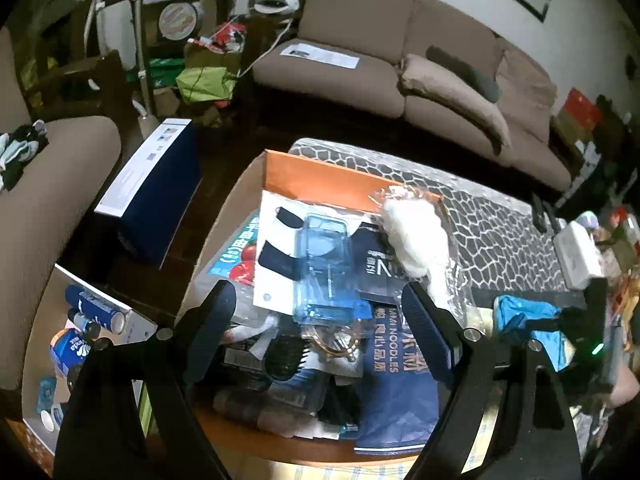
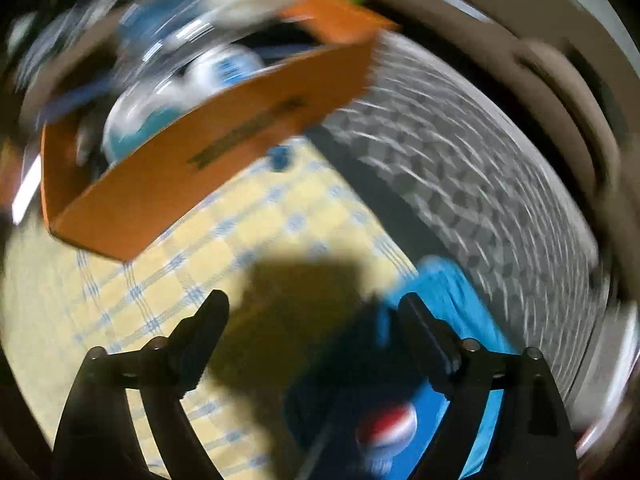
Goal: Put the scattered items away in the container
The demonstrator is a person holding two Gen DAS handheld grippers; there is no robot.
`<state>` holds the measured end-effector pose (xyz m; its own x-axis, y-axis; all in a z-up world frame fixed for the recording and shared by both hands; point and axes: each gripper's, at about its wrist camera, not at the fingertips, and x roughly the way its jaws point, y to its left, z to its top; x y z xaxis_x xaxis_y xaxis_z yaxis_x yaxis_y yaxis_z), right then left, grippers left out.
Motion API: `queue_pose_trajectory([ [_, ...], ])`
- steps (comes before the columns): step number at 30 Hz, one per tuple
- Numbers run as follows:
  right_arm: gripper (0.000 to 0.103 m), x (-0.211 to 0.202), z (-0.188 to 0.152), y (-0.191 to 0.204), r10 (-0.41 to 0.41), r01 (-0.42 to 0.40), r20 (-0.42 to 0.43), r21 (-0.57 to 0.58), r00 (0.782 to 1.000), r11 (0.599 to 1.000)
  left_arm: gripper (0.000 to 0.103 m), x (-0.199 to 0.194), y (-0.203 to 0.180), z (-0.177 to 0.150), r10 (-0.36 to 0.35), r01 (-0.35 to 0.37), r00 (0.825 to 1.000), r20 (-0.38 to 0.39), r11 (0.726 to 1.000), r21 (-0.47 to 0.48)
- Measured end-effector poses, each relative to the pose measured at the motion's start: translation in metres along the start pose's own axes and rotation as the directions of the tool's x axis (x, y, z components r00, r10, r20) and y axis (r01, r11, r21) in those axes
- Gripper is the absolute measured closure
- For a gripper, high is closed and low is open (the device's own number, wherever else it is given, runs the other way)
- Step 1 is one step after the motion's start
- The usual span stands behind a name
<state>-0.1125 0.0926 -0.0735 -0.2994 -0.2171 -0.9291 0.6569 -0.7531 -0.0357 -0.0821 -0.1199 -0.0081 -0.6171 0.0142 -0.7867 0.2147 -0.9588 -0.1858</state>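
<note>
Orange cardboard forms the container, a box standing on the table and heaped full: a clear blue plastic case lies on top, with a white fluffy item in clear wrap beside it and a dark blue noodle packet toward the near edge. The left gripper hovers over this pile with its jaws spread wide and nothing between them. In the heavily blurred right wrist view, the right gripper points down at a yellow checked cloth, released, its jaws wide apart. A blue bag with a red, white and blue round logo lies on the table outside the box, under the right finger; whether they touch is unclear.
</note>
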Motion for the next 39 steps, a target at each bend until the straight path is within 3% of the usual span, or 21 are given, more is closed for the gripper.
queue_pose_trajectory([
  [3, 0.001, -0.020, -0.021, -0.027, -0.040, 0.041, -0.008, 0.152, 0.999, 0.988, 0.020, 0.000, -0.004, -0.002, -0.008, 0.008, 1.000, -0.001, 1.000, 0.011],
  [5, 0.001, -0.025, -0.033, -0.036, -0.046, 0.056, -0.051, 0.216, 0.998, 0.975, 0.020, 0.000, -0.006, -0.002, -0.015, 0.015, 1.000, -0.002, 1.000, 0.013],
  [12, 0.001, -0.012, -0.054, -0.036, -0.075, 0.103, -0.120, 0.246, 0.990, 0.964, 0.020, 0.004, -0.009, -0.005, -0.007, 0.007, 1.000, -0.008, 1.000, 0.014],
  [16, 0.001, -0.027, -0.034, -0.015, -0.054, 0.058, -0.030, 0.151, 0.998, 0.987, 0.020, 0.005, -0.010, -0.005, -0.002, 0.002, 1.000, -0.003, 1.000, 0.022],
  [19, 0.002, -0.028, -0.005, 0.017, -0.016, 0.022, 0.082, -0.073, 0.996, 0.997, 0.020, 0.010, -0.014, -0.006, 0.009, -0.009, 1.000, -0.007, 0.999, 0.034],
  [22, 0.023, -0.004, 0.018, 0.052, 0.029, 0.019, 0.128, -0.352, 0.991, 0.936, 0.020, 0.015, -0.018, -0.007, 0.026, -0.025, 1.000, -0.013, 0.998, 0.050],
  [23, 0.031, 0.005, 0.024, 0.055, 0.032, 0.014, 0.113, -0.381, 0.993, 0.924, 0.020, 0.016, -0.019, -0.007, 0.031, -0.031, 0.999, -0.014, 0.998, 0.056],
  [26, 0.050, 0.039, 0.054, 0.058, 0.114, -0.088, 0.044, -0.390, 0.992, 0.917, 0.020, 0.019, -0.019, -0.008, 0.042, -0.041, 0.999, -0.017, 0.997, 0.060],
  [28, 0.051, 0.057, 0.071, 0.056, 0.171, -0.141, 0.049, -0.371, 0.984, 0.918, 0.020, 0.020, -0.019, -0.007, 0.040, -0.038, 0.999, -0.019, 0.997, 0.064],
  [30, 0.058, 0.067, 0.079, 0.055, 0.190, -0.156, 0.055, -0.375, 0.980, 0.914, 0.020, 0.021, -0.020, -0.007, 0.043, -0.042, 0.999, -0.019, 0.997, 0.070],
  [32, 0.083, 0.077, 0.084, 0.057, 0.164, -0.124, 0.068, -0.395, 0.984, 0.910, 0.020, 0.021, -0.021, -0.006, 0.035, -0.034, 0.999, -0.022, 0.997, 0.065],
  [39, 0.090, 0.086, 0.085, 0.062, 0.090, -0.059, 0.060, -0.393, 0.994, 0.918, 0.020, 0.018, -0.025, -0.006, 0.021, -0.019, 0.999, -0.024, 0.996, 0.091],
])
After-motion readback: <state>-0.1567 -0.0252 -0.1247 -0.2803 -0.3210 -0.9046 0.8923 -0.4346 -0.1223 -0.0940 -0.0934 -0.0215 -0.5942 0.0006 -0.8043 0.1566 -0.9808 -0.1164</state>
